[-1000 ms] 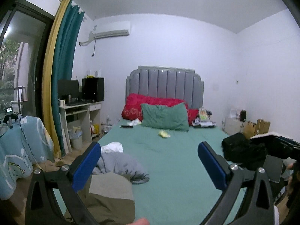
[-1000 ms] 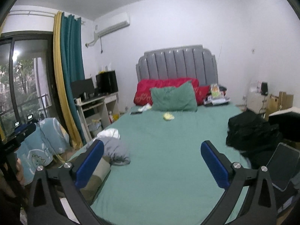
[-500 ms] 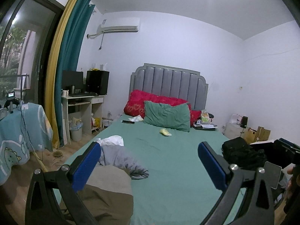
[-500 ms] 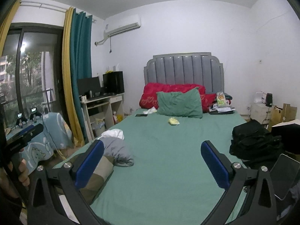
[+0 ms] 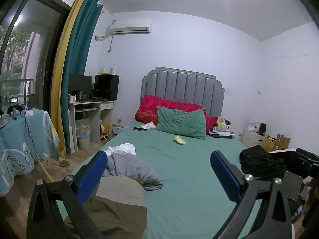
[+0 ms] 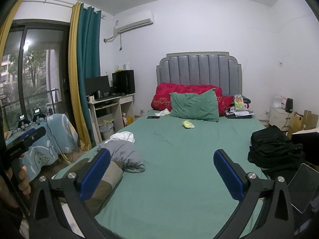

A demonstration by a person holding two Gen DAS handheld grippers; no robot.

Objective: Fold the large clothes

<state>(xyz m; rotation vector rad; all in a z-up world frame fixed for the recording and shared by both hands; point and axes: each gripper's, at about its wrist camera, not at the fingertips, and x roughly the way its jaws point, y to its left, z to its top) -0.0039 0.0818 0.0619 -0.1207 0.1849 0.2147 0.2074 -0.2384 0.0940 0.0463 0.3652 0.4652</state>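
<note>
A crumpled grey garment point(image 5: 131, 167) lies on the left side of the green bed point(image 5: 189, 175), with a white garment point(image 5: 123, 149) behind it and a folded olive-brown garment point(image 5: 115, 207) in front of it. They also show in the right wrist view: the grey garment point(image 6: 125, 155), the white garment point(image 6: 122, 136), the olive-brown garment point(image 6: 103, 181). My left gripper point(image 5: 159, 176) is open and empty, raised above the bed's near end. My right gripper point(image 6: 162, 173) is open and empty, also held above the bed point(image 6: 189, 159).
A black pile of clothes point(image 6: 273, 149) and a tablet point(image 6: 304, 187) lie at the bed's right edge. Pillows point(image 6: 193, 104), a phone point(image 6: 153, 117) and a small yellow item point(image 6: 187, 124) lie near the headboard. A desk point(image 6: 111, 107) and a covered table point(image 6: 43, 137) stand left.
Both grippers have tilted upward, so the room appears lower in both views. Both stay open and empty. The clothes have not moved.
</note>
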